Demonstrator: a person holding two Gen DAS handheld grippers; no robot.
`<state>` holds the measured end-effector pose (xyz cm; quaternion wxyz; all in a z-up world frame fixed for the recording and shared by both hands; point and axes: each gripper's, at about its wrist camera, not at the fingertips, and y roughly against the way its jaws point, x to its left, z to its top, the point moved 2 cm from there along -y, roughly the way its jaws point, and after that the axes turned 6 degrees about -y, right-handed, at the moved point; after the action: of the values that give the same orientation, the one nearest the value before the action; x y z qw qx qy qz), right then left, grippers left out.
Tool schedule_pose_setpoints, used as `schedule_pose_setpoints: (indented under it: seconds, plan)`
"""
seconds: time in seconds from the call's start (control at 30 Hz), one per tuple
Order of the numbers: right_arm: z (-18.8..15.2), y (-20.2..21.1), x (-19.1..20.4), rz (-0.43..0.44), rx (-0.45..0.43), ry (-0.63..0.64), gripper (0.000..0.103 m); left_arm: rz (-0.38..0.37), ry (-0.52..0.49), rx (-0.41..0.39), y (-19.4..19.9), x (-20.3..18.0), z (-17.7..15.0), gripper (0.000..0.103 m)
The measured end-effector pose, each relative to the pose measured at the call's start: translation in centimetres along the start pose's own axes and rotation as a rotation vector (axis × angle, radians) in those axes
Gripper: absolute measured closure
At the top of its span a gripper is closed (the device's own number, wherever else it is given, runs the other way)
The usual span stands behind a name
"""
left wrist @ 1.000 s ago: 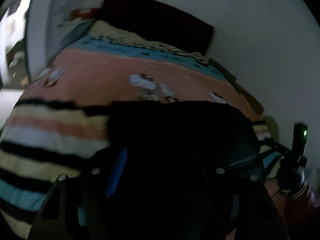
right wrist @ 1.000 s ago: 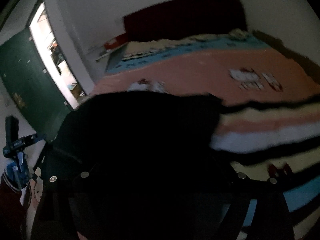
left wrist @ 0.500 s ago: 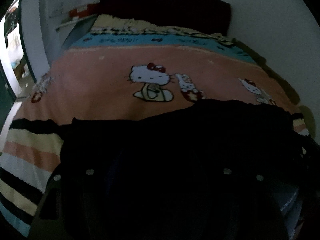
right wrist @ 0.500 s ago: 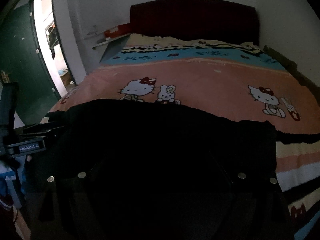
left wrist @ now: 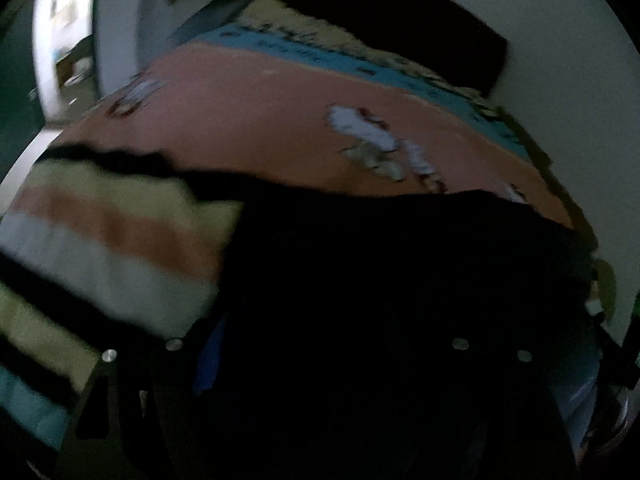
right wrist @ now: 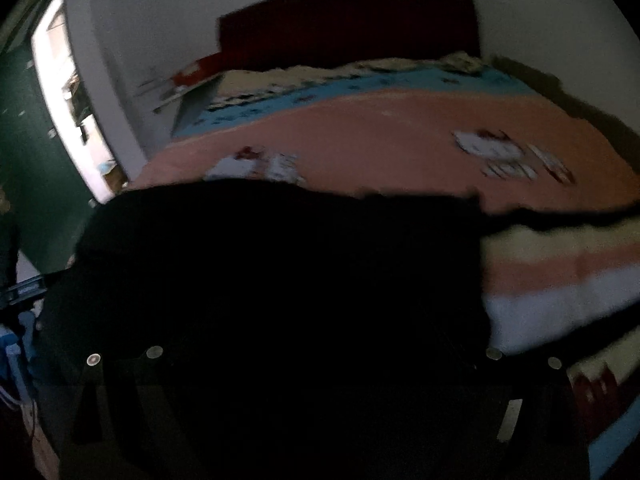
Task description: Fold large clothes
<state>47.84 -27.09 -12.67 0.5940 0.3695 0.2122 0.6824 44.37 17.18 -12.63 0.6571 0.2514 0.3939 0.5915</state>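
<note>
Dim bedroom, both wrist views motion-blurred. At far left of the right wrist view, a dark green door (right wrist: 28, 168) stands beside a bright doorway (right wrist: 68, 120); a pale plastered wall (right wrist: 160, 20) follows, then a dark red rectangular headboard (right wrist: 348, 20). Before it lies the bed, covered by a soft printed blanket (right wrist: 380, 136): a broad salmon field with white cartoon cat figures (right wrist: 492, 148), a blue band toward the headboard, and cream, salmon, white and black stripes (right wrist: 560, 276) toward the near edge.

Task item: a large black garment (right wrist: 280, 272), matte and without visible detail, lies spread on the near part of the blanket, with a wavy far edge against the salmon field. In the left wrist view the same black garment (left wrist: 400, 272) fills the centre and right, with the striped bands (left wrist: 112, 240) at its left.

Left gripper (left wrist: 316, 360): body dark against the cloth, a blue strip on its left finger (left wrist: 208, 360); whether the jaws stand apart or clamp fabric cannot be told. Right gripper (right wrist: 320, 368): jaws opening; the fingers merge with the black cloth, so what lies between them cannot be told.
</note>
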Motion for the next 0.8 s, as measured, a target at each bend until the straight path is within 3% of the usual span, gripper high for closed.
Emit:
schedule_pose_setpoints:
  seconds: [0.17, 0.33, 0.5, 0.6, 0.8]
  plan:
    - [-2.5, 2.3, -4.2, -0.127, 0.045, -0.043, 0.010, 0.117, 0.036, 0.000, 3.5, 3.3, -2.9, 0.026]
    - [-5.1, 7.5, -5.0, -0.225, 0.022, -0.025, 0.009, 0.214, -0.006, -0.068, 9.1, 2.0, -6.6, 0.026]
    - [-9.1, 13.0, -2.0, -0.218, -0.026, 0.013, 0.008, 0.240, -0.024, -0.117, 14.0, -0.7, -10.6, 0.026]
    - [-11.1, 16.2, 0.3, -0.191, -0.060, 0.036, 0.002, 0.245, -0.044, -0.151, 17.1, -2.7, -13.2, 0.026]
    - [-14.9, 23.0, 5.7, -0.161, -0.170, 0.110, 0.001, 0.269, -0.080, -0.204, 22.3, -6.1, -17.7, 0.026]
